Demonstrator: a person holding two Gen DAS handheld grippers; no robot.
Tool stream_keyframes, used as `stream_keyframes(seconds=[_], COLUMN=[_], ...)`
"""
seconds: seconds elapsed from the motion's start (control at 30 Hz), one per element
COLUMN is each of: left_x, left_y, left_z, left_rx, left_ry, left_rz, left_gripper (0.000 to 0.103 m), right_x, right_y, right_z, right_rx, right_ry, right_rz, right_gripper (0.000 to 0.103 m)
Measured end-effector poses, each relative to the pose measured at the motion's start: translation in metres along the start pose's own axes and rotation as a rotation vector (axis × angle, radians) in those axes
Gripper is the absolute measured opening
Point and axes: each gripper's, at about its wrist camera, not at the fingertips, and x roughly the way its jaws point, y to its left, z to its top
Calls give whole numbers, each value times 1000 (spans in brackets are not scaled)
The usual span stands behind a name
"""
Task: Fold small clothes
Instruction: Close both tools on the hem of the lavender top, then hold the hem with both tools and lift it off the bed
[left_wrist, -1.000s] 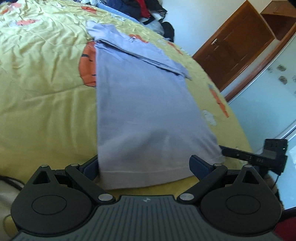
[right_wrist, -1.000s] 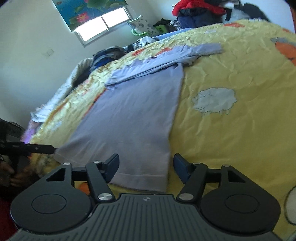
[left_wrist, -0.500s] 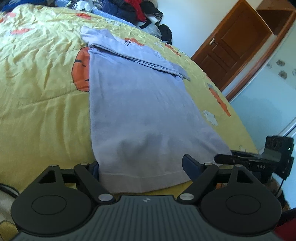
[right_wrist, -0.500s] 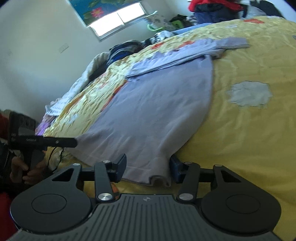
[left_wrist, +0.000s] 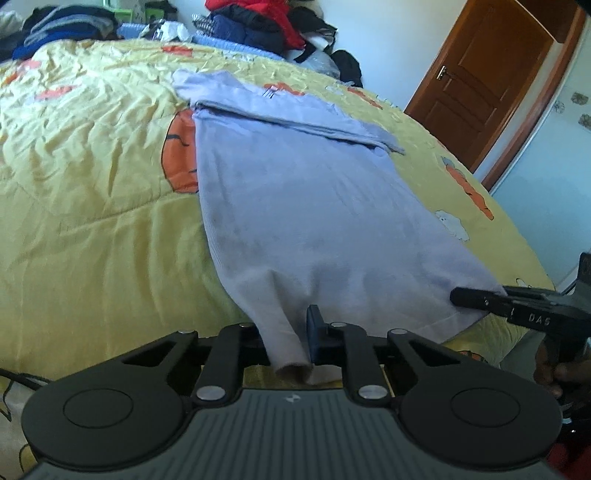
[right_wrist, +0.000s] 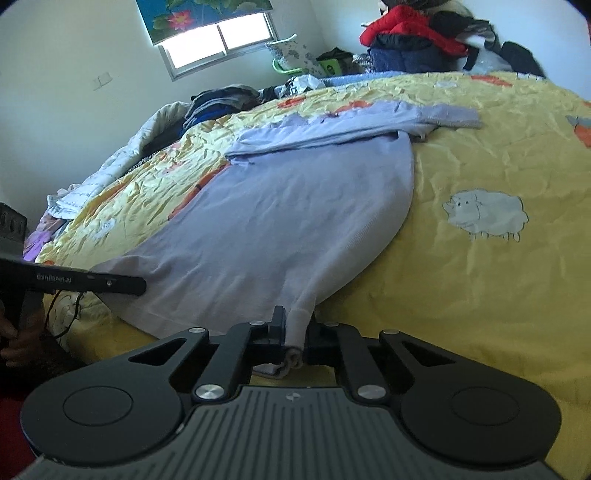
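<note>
Broadly, a yellow quilt (left_wrist: 92, 192) printed with orange shapes and a white sheep (right_wrist: 484, 216) fills both wrist views, stretching away ahead of either pair of jaws. On it lies a pale lilac top (left_wrist: 314, 206), flat along its length, its sleeves folded across the far end, well ahead of the jaws; its near hem reaches back to both grippers. Beyond the far edge of the quilt sits a heap of clothes (left_wrist: 255, 26) in red, navy and black, with a brown door (left_wrist: 484, 85) off to the right of the left jaws and a bright window (right_wrist: 218, 40) up and left of the right jaws.

The left gripper (left_wrist: 291, 343) is closing on the hem's left corner: the cloth is bunched into a narrow roll between its jaws, pinched there and hanging out behind them. The right gripper (right_wrist: 293, 332) has its jaws drawn nearly together on the hem's other corner, a gathered fold of cloth squeezed between them. Each view shows the other gripper's dark finger reaching in from the side at the hem, with a hand (right_wrist: 14, 336) on its grip.
</note>
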Motion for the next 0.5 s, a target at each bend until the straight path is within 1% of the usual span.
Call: stream_keyframes(seconds=[0.07, 0.2, 0.3, 0.37, 0.43, 0.5], left_x=[-3, -8, -10, -8, -5, -4], left_y=[0, 3, 5, 3, -3, -8], left_z=[1, 5, 6, 8, 10, 13], left_rx=[0, -32, -48, -51, -31, -16], left_ry=[-19, -48, -61, -55, -48, -49], left_rz=[-3, -24, -28, -5, 51, 76], left_gripper=[12, 12, 12, 12, 12, 12], right_x=[-3, -10, -17, -19, -20, -19], right_y=[3, 3, -2, -5, -5, -3], right_z=[4, 14, 19, 22, 23, 22], right_rx=[-3, 16, 54, 66, 63, 61], right_ry=[-20, -58, -92, -106, -113, -115], right_rz=[6, 39, 71, 79, 78, 86], right_gripper=[11, 11, 11, 11, 11, 11])
